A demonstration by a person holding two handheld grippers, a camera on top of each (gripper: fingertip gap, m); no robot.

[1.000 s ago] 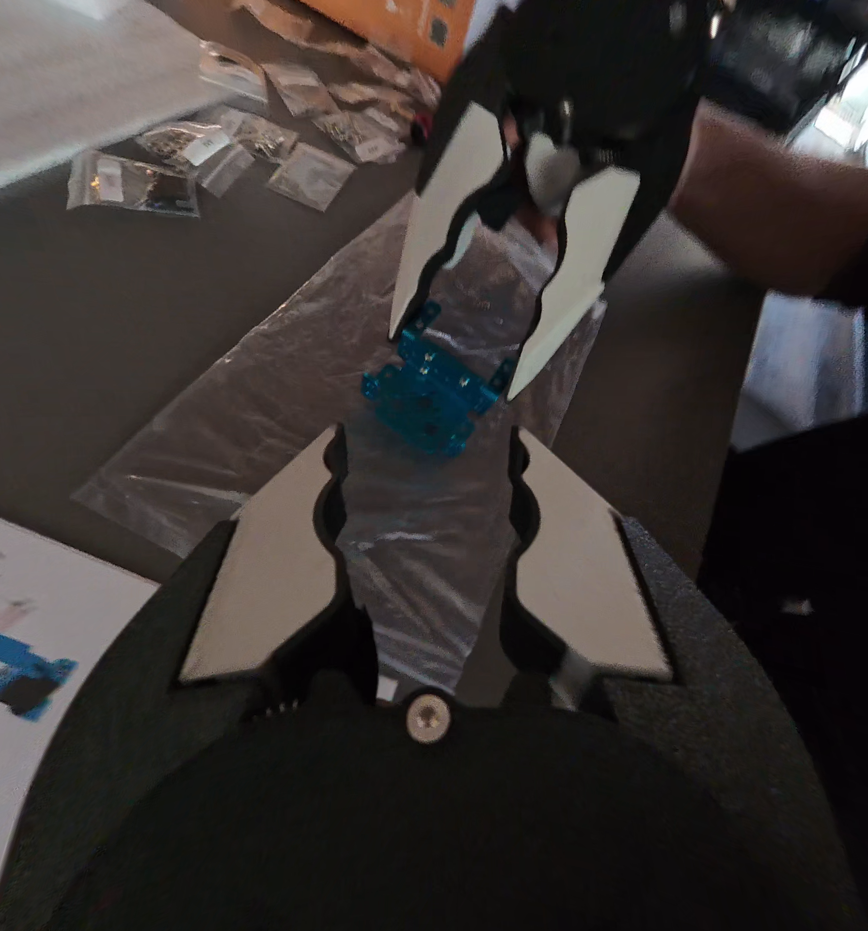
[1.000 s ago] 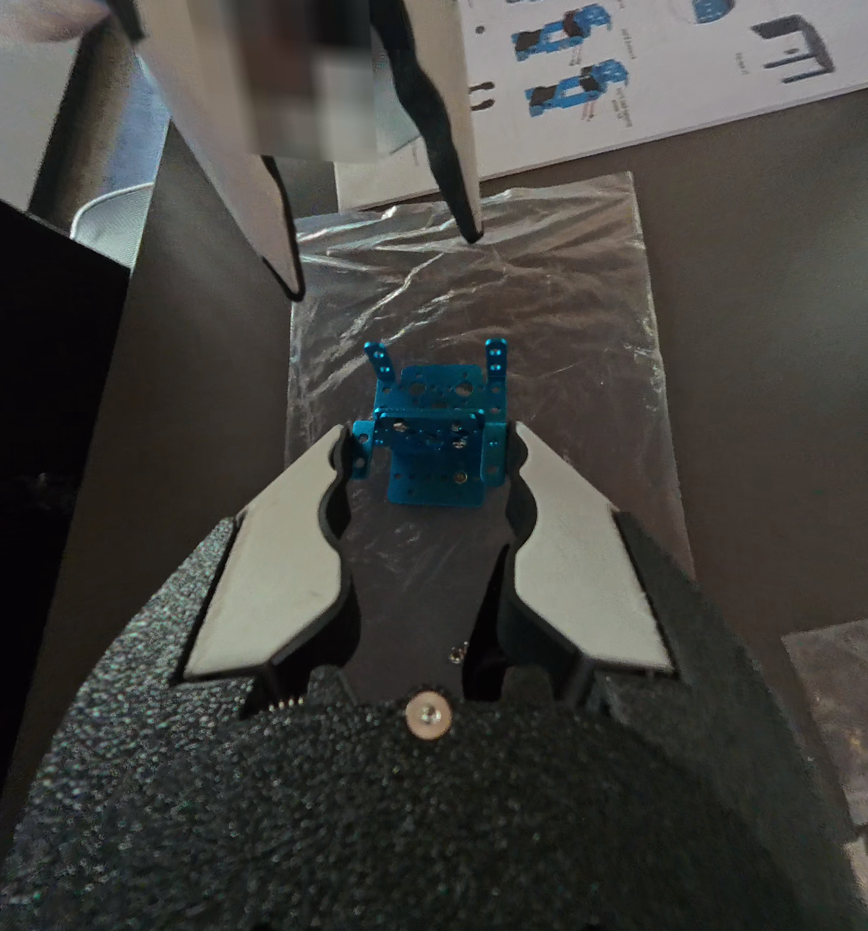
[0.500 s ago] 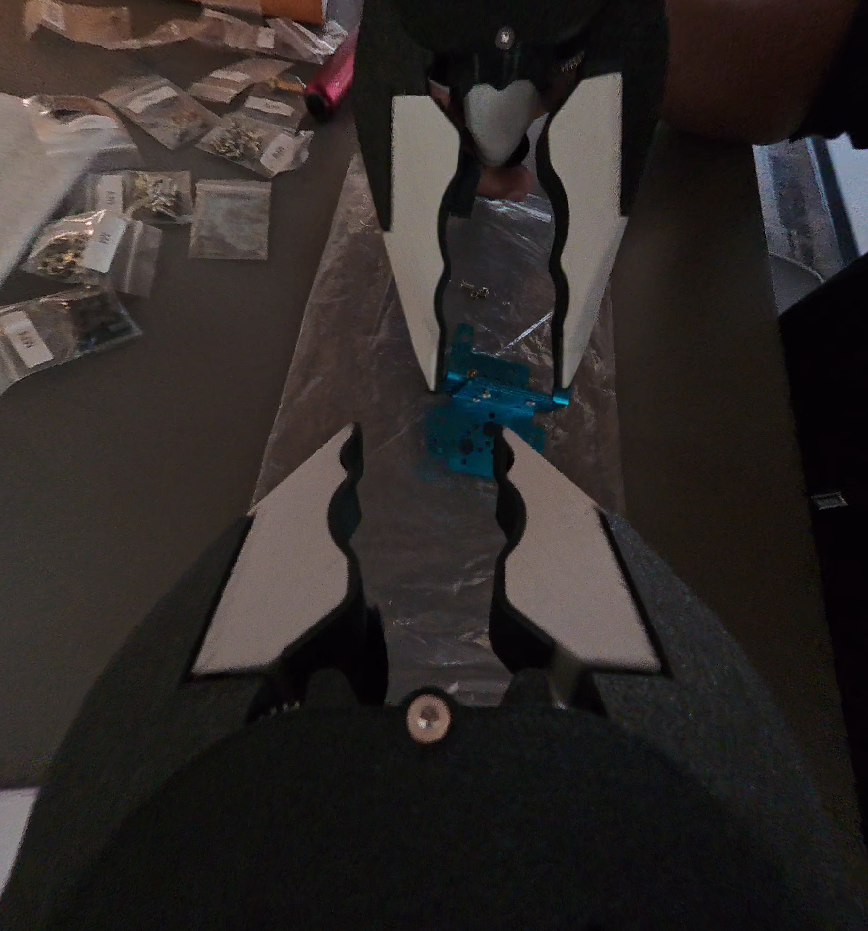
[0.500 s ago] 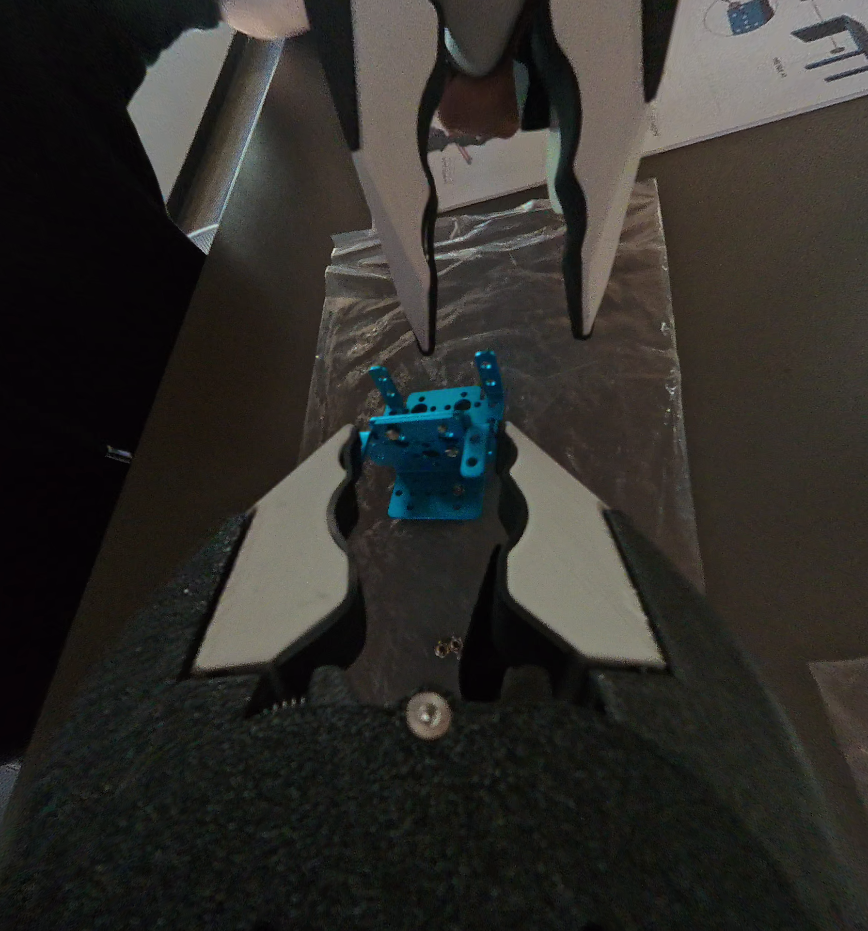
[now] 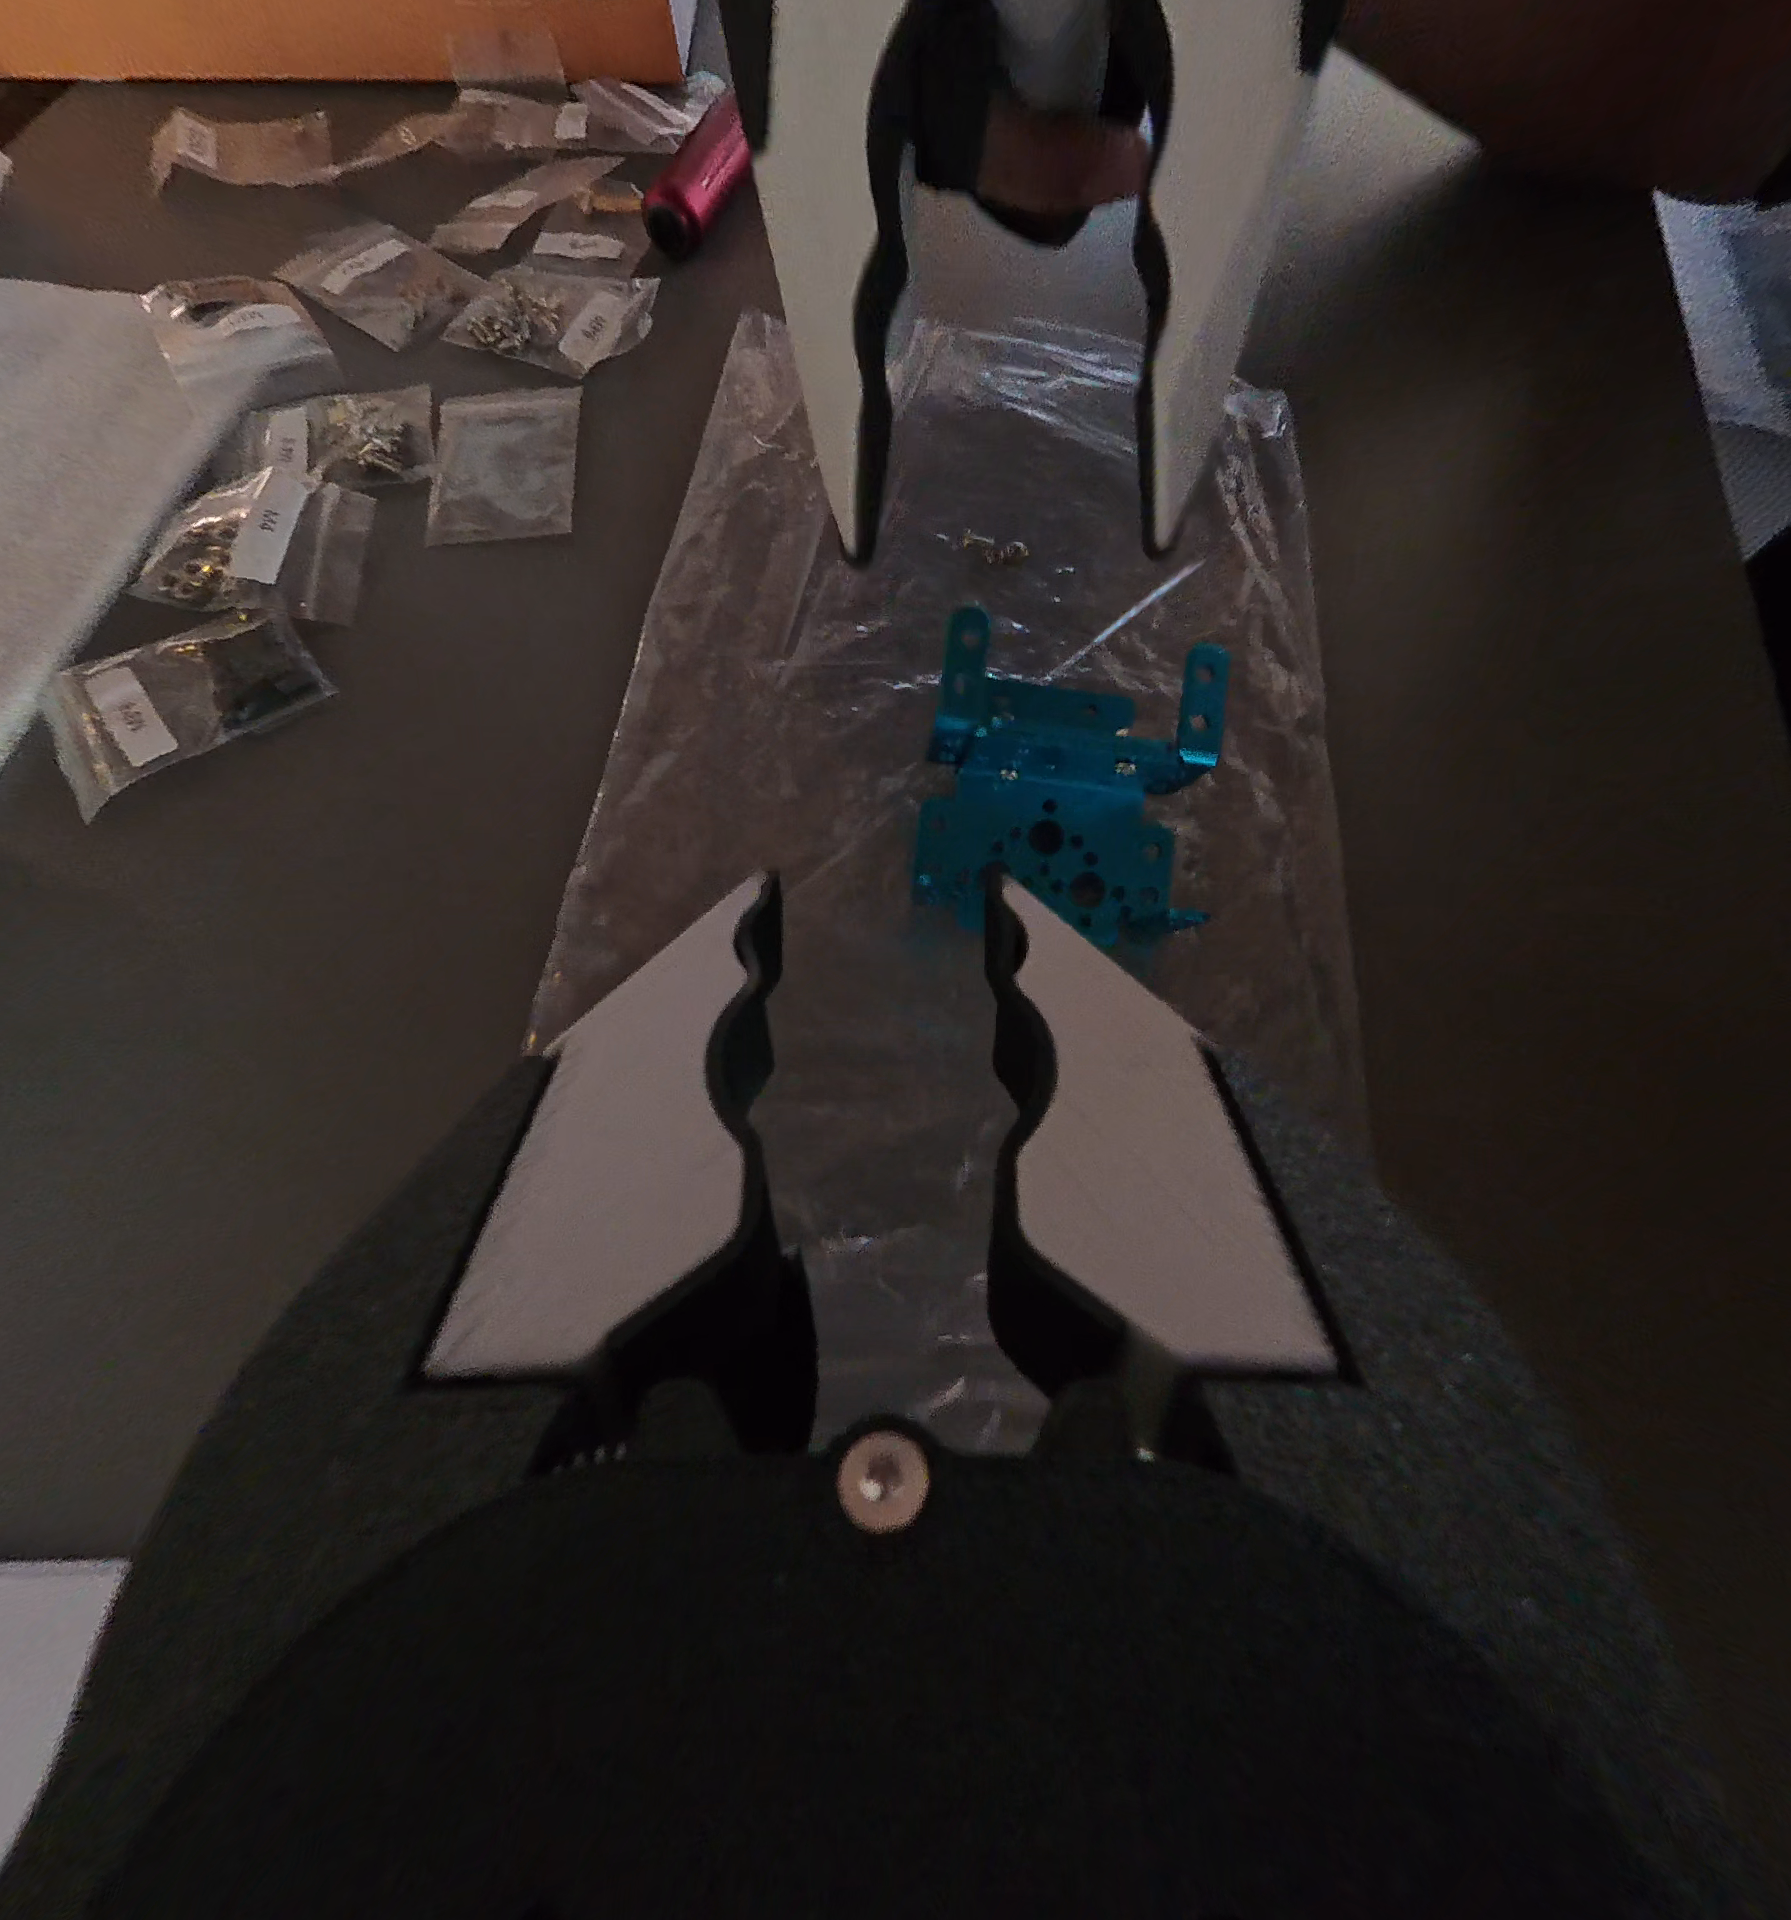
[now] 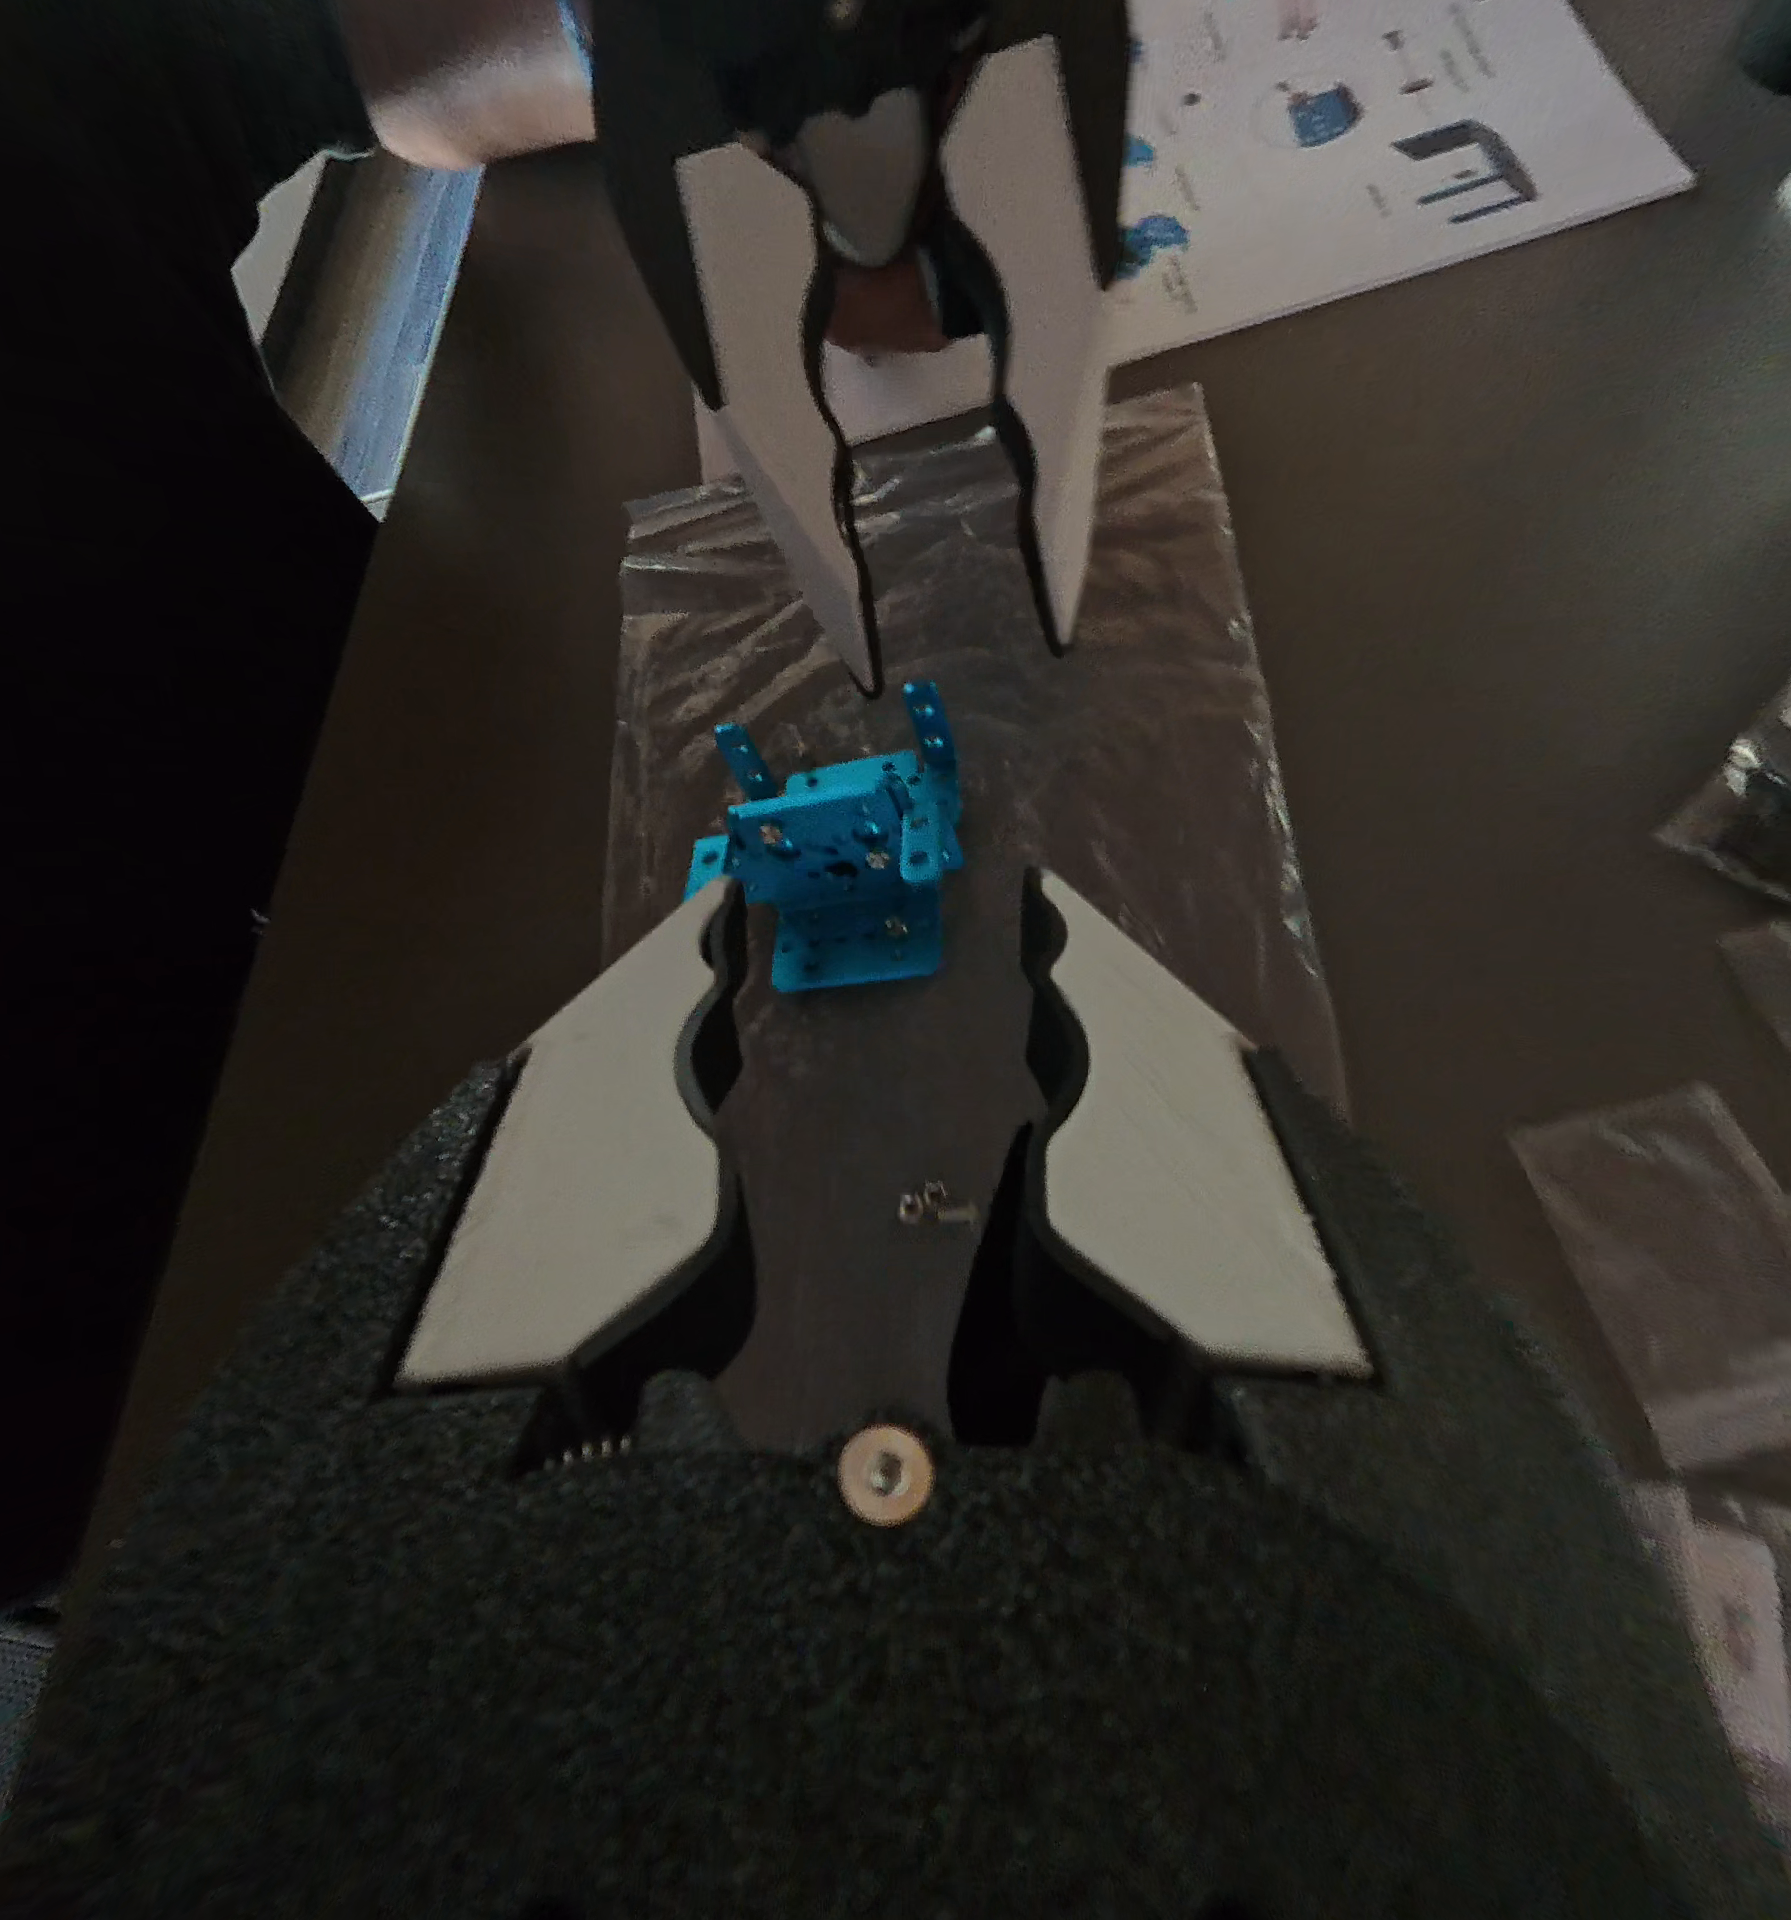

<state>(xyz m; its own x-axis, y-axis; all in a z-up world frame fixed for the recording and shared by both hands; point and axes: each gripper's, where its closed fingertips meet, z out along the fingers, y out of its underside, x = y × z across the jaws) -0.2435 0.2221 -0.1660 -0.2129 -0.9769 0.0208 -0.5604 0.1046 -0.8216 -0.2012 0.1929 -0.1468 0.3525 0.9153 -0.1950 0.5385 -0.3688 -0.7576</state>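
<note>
A blue perforated metal bracket assembly (image 5: 1057,800) with two upright tabs sits on a clear plastic bag (image 5: 766,727) on the dark table. My left gripper (image 5: 883,883) is open and empty. Its right fingertip (image 5: 1005,904) is at the bracket's near edge; I cannot tell if they touch. My right gripper (image 5: 1010,545) faces it from the far side, open and empty, with its tips short of the bracket. In the right wrist view the bracket (image 6: 839,862) lies just ahead of my right gripper (image 6: 880,883), by its left finger. The left gripper (image 6: 964,665) is beyond it.
Several small bags of hardware (image 5: 351,468) and a red cylinder (image 5: 699,182) lie at the left, with an orange box (image 5: 299,42) behind. Loose screws (image 5: 995,545) lie on the plastic. A printed sheet (image 6: 1390,156) and more bags (image 6: 1701,1299) show in the right wrist view. A person's arm (image 5: 1597,94) is above. There is about 6 cm between the tips of the two grippers.
The right gripper closed around the bracket, tilted it, then backed off, leaving it on the plastic. The left gripper's jaws have narrowed, and it has swung in toward the bracket.
</note>
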